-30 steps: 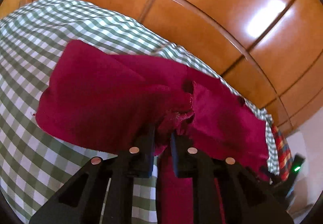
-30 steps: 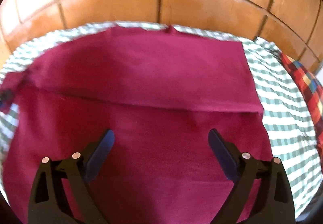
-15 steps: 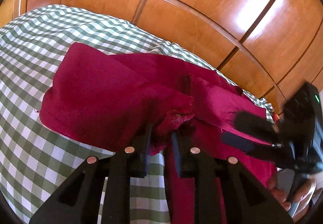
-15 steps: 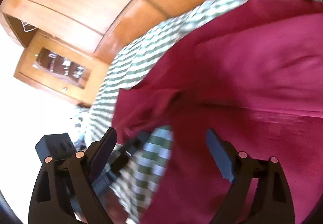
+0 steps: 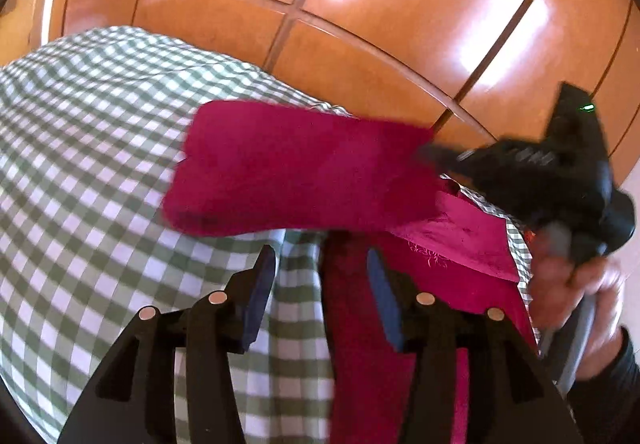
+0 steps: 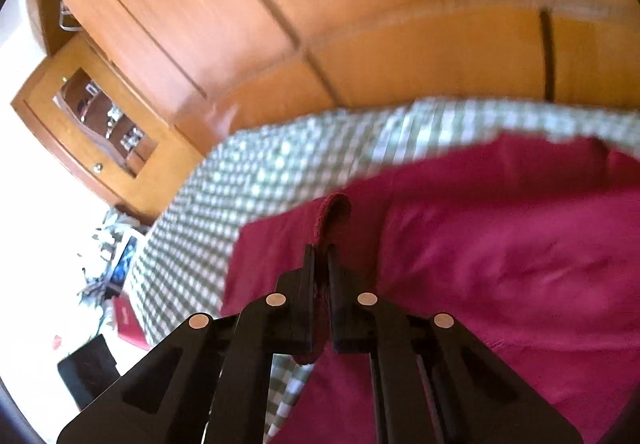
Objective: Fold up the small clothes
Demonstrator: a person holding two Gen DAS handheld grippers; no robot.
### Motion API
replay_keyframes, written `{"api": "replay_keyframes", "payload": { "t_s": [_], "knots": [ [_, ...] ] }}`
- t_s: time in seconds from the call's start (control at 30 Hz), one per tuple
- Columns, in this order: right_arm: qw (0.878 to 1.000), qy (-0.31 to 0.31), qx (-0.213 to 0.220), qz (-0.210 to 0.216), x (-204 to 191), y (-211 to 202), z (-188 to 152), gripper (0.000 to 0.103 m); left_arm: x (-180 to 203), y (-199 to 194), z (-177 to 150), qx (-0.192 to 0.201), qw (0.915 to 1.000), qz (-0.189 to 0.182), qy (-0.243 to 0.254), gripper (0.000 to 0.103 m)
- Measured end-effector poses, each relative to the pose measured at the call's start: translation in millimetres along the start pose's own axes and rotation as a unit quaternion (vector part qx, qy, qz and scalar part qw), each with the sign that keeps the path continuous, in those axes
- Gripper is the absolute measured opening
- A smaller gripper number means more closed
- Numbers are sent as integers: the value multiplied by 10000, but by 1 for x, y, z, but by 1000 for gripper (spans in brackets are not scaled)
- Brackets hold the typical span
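Crimson cloth (image 6: 500, 244) between right tongs (image 6: 320, 260) (pinched)

The garment (image 5: 304, 167) lies on the checked cloth (image 5: 88, 147), toward its right side, with wooden panelling (image 5: 360, 3) behind. One flap of it is lifted above the cloth, stretching left from the right gripper (image 5: 430, 153). The left gripper (image 5: 322, 264) hangs before the flap, over the garment's left edge.
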State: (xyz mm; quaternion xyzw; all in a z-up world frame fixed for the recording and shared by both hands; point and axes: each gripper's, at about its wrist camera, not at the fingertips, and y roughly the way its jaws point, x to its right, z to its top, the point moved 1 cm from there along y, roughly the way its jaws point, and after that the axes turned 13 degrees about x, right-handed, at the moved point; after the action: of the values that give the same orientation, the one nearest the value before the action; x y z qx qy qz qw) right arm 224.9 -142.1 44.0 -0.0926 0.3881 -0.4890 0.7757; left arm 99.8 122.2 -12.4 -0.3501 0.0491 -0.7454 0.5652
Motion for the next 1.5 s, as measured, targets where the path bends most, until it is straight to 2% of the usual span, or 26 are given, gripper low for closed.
{"api": "replay_keyframes", "payload": {
  "t_s": [0.13, 0.23, 0.37, 0.5, 0.6, 0.67, 0.73, 0.8, 0.9, 1.03, 1.13, 1.17, 1.3, 1.33, 1.37, 1.43, 1.5],
  "knots": [
    [9984, -68, 524, -180, 22, -41, 43, 5, 5, 4, -4, -117, 9999, 80, 68, 46],
    [9963, -60, 748, -424, 43, -66, 62, 5, 14, 14, -8, -255, 9996, 103, 87, 46],
    [9904, 213, 1000, -934, 99, -102, 76, 5, 32, 31, -12, -418, 9989, 72, 184, 46],
    [9808, 514, 1106, -1525, 160, -132, 75, 5, 47, 55, -18, -652, 9975, 119, 265, 47],
    [9717, 819, 1032, -1959, 207, -144, 66, 5, 48, 77, -23, -890, 9943, 516, 272, 46],
    [9646, 1104, 821, -2251, 238, -141, 51, 5, 44, 88, -28, -1059, 9907, 824, 233, 46],
    [9594, 1331, 653, -2401, 264, -139, 36, 5, 40, 92, -32, -1164, 9892, 887, 70, 46],
    [9563, 1581, 538, -2400, 283, -136, 19, 5, 43, 88, -33, -1156, 9890, 898, 190, 46],
    [9593, 1823, 529, -2090, 294, -130, 9, 5, 50, 78, -31, -1095, 9891, 892, 425, 46],
    [9647, 1915, 587, -1709, 297, -135, 2, 7, 70, 56, -17, -671, 9927, 623, 790, 46],
    [9644, 2053, 686, -1521, 293, -142, 0, 31, 89, 54, -6, -393, 9932, 384, 1027, 46],
    [9646, 2102, 732, -1412, 291, -146, -2, 35, 93, 58, -1, -360, 9931, 319, 1068, 47],
    [9710, 1849, 515, -1422, 279, -139, -11, 35, 112, 89, 9, -346, 9915, 198, 1240, 48],
    [9721, 1643, 438, -1615, 274, -137, -13, 27, 112, 101, 8, -444, 9914, 177, 1218, 48],
    [9720, 1426, 358, -1835, 270, -133, -13, 12, 111, 111, 6, -567, 9910, 188, 1194, 48],
    [9677, 1220, 208, -2195, 272, -130, -19, 6, 107, 127, -9, -848, 9876, 414, 1251, 48],
    [9648, 1306, 169, -2276, 283, -132, -28, 6, 99, 133, -26, -988, 9852, 471, 1322, 47]
  ]
}}
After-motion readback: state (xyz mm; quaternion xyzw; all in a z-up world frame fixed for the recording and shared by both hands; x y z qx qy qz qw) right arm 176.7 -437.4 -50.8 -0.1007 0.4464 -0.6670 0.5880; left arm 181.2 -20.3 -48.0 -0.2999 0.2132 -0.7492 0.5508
